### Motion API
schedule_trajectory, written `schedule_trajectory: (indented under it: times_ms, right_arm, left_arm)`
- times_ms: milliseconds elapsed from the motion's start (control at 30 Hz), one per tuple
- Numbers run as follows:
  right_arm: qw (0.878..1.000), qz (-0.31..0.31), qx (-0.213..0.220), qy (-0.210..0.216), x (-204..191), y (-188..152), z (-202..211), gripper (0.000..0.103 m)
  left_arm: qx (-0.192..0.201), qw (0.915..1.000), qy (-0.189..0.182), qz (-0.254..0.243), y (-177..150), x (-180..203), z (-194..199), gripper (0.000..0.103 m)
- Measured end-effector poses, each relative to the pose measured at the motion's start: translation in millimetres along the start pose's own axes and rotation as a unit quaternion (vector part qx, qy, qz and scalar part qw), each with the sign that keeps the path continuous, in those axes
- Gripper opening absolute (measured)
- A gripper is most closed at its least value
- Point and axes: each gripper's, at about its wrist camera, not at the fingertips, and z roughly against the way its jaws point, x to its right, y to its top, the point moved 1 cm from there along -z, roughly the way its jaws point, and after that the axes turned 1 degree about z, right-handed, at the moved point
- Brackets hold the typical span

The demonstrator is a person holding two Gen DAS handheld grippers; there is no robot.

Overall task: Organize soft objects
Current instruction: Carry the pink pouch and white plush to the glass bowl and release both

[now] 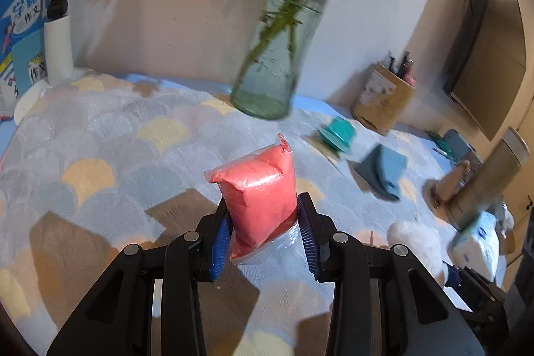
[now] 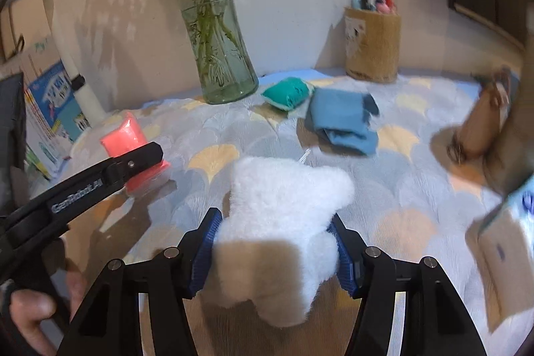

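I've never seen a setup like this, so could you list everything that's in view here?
Red pouch: one, coral red in clear plastic, between the left tongs.
White plush: one, white, between the right tongs.
Teal pouch: one, teal, beside the vase.
Blue cloth: one, blue, folded, mid-table.
Vase: one, clear green glass with stems, at the back.
Pen holder: one, tan, back right.
Books: blue, far left.
Tablecloth: one, grey and yellow fan pattern.
Left tongs: black, blue pads.
Right tongs: black, blue pads.
Hand: one, lower left.

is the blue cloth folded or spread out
Folded: the blue cloth lies in a bunched, layered bundle on the bedspread, rolled edges showing at its near side.
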Motion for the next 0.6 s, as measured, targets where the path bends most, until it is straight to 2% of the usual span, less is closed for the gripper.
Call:
schedule_trajectory:
  times_ms: [167,333,467,600]
  right_arm:
    - [0.998,-0.069,0.005,0.009,35,-21,33,0.06]
    - [0.994,-0.103,0.03,0.005,67,-26,80,0.06]
    - [0.991,-0.106,0.082,0.0,85,-17,130,0.06]
    - [0.986,-0.115,0.119,-0.02,113,-9,173,0.06]
  left_arm:
    - [-0.006,0.9991,-0.038,-0.016,-22,33,21,0.035]
    - [0.006,0.9951,-0.078,-0.06,-28,91,48,0.035]
    - [0.02,0.9881,-0.112,-0.104,-26,143,65,0.035]
    - [0.025,0.9766,-0.156,-0.145,-21,205,74,0.035]
